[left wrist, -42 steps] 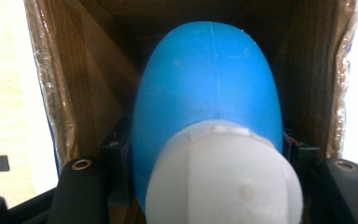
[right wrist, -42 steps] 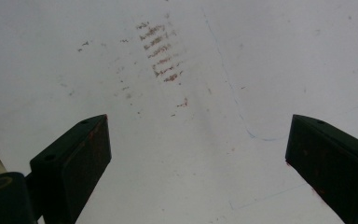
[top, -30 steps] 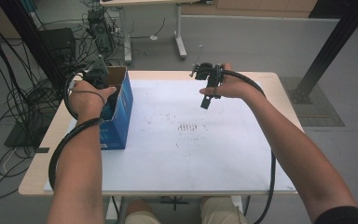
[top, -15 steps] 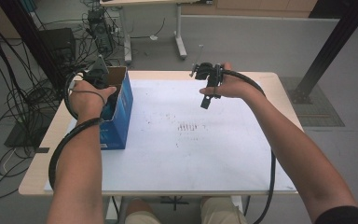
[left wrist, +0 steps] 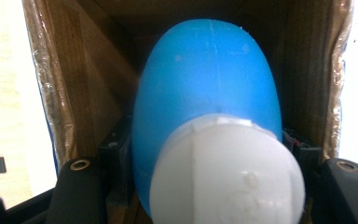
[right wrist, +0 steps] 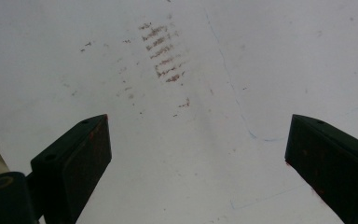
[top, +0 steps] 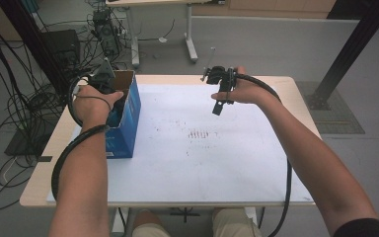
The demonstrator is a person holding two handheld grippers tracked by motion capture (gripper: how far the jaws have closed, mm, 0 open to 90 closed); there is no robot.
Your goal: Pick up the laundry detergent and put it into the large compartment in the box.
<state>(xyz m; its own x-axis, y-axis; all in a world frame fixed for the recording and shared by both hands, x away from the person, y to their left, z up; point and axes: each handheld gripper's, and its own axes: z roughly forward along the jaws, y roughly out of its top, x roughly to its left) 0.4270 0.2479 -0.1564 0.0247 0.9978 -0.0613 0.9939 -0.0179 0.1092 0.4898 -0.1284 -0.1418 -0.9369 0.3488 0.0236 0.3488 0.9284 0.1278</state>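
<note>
A blue cardboard box [top: 127,124] stands open-topped at the table's left edge. My left gripper [top: 109,85] reaches down into it from above. In the left gripper view a blue bottle [left wrist: 205,79] with a white cap [left wrist: 228,172] sits between the two black jaws, inside the box's brown walls [left wrist: 79,79]; the jaws press against its sides. My right gripper [top: 218,104] hangs over the far middle of the table, jaws pointing down. In the right gripper view its fingers [right wrist: 74,163] stand wide apart over the white surface with nothing between them.
A white sheet [top: 202,163] with a patch of reddish-brown marks [top: 197,134] covers the wooden table [top: 296,84]. Cables trail from both grippers along the forearms. Beyond the table lie a black rack with cables [top: 54,44], another table's legs [top: 190,34] and a black post [top: 350,49].
</note>
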